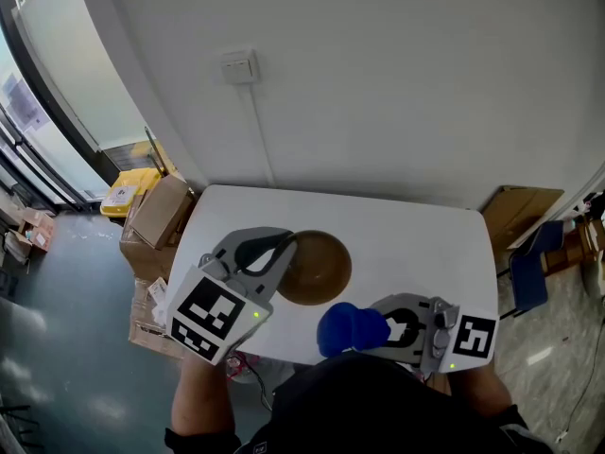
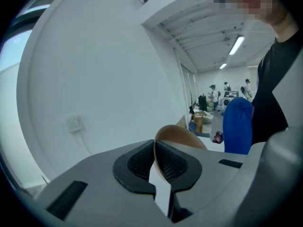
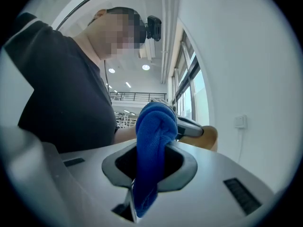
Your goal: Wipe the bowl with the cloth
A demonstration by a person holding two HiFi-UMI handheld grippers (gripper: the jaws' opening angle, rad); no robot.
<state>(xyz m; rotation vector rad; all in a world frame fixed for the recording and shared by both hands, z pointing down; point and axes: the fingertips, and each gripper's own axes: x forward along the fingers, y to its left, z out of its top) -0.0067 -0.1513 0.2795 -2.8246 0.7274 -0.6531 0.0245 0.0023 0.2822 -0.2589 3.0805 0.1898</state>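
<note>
A brown bowl (image 1: 317, 268) hangs tilted above the white table (image 1: 416, 244), its thin rim pinched by my left gripper (image 1: 288, 244), which is shut on it. In the left gripper view the bowl's wall (image 2: 177, 135) runs between the two black pads (image 2: 137, 164). My right gripper (image 1: 383, 329) sits at the front right, shut on a bunched blue cloth (image 1: 350, 329). The cloth (image 3: 154, 145) stands up out of the jaws in the right gripper view, with the bowl (image 3: 210, 138) just beyond it. Cloth and bowl are close together; whether they touch does not show.
Cardboard boxes (image 1: 156, 216) and a yellow item (image 1: 128, 189) stand on the floor left of the table. Another flat box (image 1: 515, 211) leans at the right by a blue chair (image 1: 529, 277). A wall switch (image 1: 239, 66) is behind the table.
</note>
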